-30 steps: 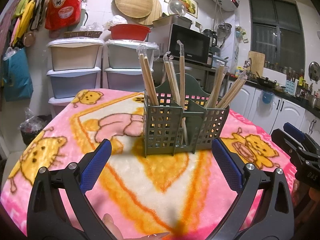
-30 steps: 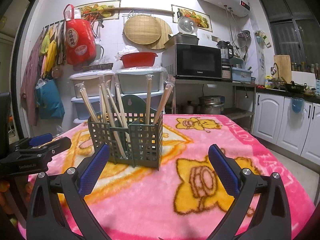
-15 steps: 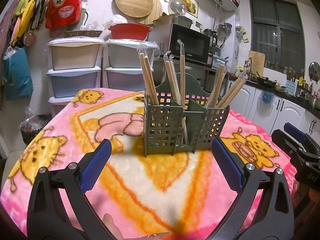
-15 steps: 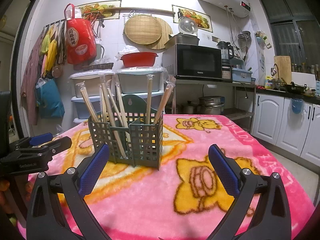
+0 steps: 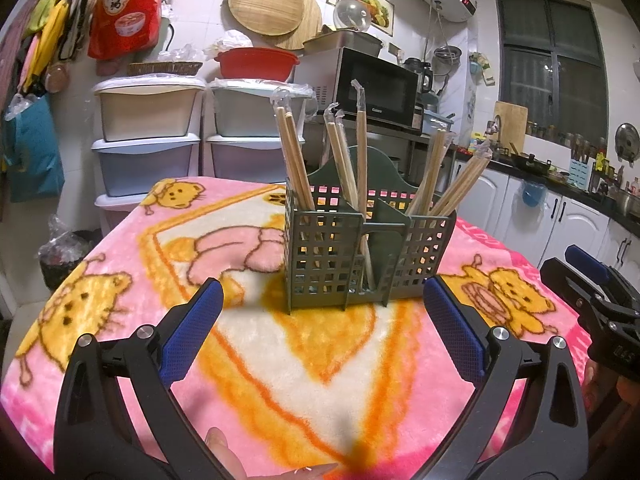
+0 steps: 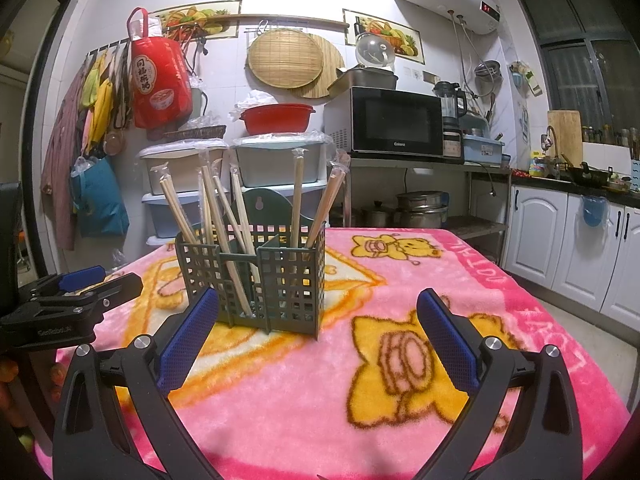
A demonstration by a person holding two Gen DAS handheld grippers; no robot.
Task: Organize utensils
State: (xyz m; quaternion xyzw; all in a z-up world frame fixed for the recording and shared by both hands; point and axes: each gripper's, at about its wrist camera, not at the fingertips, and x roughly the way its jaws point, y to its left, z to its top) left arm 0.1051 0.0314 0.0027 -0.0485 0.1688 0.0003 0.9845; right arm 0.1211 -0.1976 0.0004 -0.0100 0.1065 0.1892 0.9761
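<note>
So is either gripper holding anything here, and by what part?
Nothing is held. The left gripper and right gripper are both open and empty; the chopsticks all stand in the caddy.

Dark green plastic lattice utensil holder [image 5: 362, 254]: square-hole grid pattern on all walls. Pale tan wooden chopsticks [image 5: 295, 160] in clear wrappers. Fleece table blanket [image 6: 420, 280]: pink ground, yellow cartoon bears outlined brown, orange bands, white centre panel, white lettering along pink border. Left gripper [image 5: 323, 334] and right gripper [image 6: 318, 334]: black frames, blue textured pads, silver screws. Background: red basin [image 6: 278, 118], black microwave [image 6: 394, 124], red hanging bag [image 6: 160, 76].
</note>
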